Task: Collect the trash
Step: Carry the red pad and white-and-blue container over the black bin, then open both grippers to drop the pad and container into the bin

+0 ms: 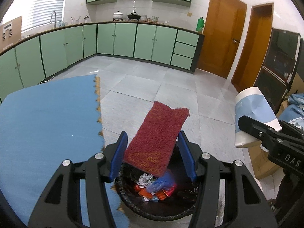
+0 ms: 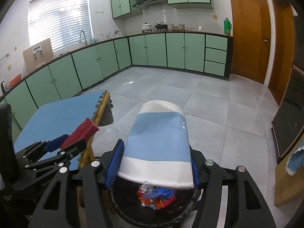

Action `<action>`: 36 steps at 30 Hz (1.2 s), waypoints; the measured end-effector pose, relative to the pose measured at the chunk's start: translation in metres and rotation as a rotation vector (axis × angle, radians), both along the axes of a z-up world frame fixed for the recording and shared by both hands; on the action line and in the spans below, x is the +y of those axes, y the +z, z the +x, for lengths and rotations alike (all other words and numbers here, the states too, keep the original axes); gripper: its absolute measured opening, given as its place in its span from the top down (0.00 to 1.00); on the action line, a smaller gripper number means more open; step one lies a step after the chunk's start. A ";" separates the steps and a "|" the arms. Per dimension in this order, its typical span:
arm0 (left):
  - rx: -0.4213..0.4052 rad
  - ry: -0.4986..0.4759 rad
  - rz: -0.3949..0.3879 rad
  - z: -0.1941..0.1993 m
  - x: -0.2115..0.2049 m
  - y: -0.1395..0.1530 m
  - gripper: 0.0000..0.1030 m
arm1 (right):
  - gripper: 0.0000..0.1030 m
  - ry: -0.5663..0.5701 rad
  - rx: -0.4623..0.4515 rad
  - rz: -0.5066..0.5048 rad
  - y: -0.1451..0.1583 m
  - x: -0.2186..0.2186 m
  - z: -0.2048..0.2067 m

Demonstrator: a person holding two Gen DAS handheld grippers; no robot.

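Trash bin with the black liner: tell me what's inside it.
Inside the bin lies crumpled white paper, a blue plastic bag and red-orange wrappers. The held red scouring pad covers its far side; deeper contents are hidden.

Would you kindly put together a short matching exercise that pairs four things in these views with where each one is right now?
Things:
1. red scouring pad
2. blue and white paper cup
3. blue plastic glove
4. green flask

Places:
A. on the far end of the kitchen counter, by the wooden door
B. lying among the rubbish inside the bin
C. clamped in the left gripper, above the bin
D. clamped in the right gripper, above the bin

Pairs: 1-C, 2-D, 3-B, 4-A
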State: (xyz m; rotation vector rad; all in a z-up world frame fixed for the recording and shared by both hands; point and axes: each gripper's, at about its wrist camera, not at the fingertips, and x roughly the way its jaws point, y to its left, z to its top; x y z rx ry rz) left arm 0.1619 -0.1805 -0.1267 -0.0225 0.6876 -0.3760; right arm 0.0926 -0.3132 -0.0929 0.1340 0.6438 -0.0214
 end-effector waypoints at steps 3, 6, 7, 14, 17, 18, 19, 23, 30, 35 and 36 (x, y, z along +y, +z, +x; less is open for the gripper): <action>0.014 -0.004 0.013 0.005 -0.010 -0.011 0.49 | 0.42 0.002 0.019 0.003 -0.011 -0.008 0.005; 0.029 -0.007 0.017 0.013 -0.018 -0.022 0.49 | 0.42 0.004 0.033 0.011 -0.023 -0.015 0.009; 0.034 -0.008 0.018 0.015 -0.020 -0.026 0.49 | 0.42 0.006 0.035 0.016 -0.027 -0.017 0.010; 0.056 -0.010 0.045 0.030 -0.033 -0.042 0.49 | 0.41 0.015 0.051 0.024 -0.051 -0.028 0.020; 0.070 -0.008 0.048 0.037 -0.034 -0.046 0.49 | 0.41 0.017 0.065 0.028 -0.059 -0.034 0.025; 0.076 -0.008 0.047 0.040 -0.035 -0.048 0.48 | 0.41 0.019 0.070 0.029 -0.062 -0.035 0.027; 0.082 -0.009 0.048 0.042 -0.035 -0.050 0.48 | 0.40 0.020 0.073 0.029 -0.063 -0.035 0.029; 0.108 -0.016 0.050 0.048 -0.039 -0.057 0.46 | 0.34 0.034 0.088 0.018 -0.073 -0.036 0.038; 0.133 -0.013 0.019 0.056 -0.035 -0.058 0.40 | 0.18 0.019 0.102 0.016 -0.079 -0.042 0.045; 0.112 -0.003 0.002 0.053 -0.026 -0.046 0.35 | 0.10 -0.004 0.092 0.002 -0.069 -0.041 0.040; 0.103 0.000 -0.001 0.051 -0.023 -0.042 0.33 | 0.07 -0.010 0.086 0.000 -0.065 -0.041 0.038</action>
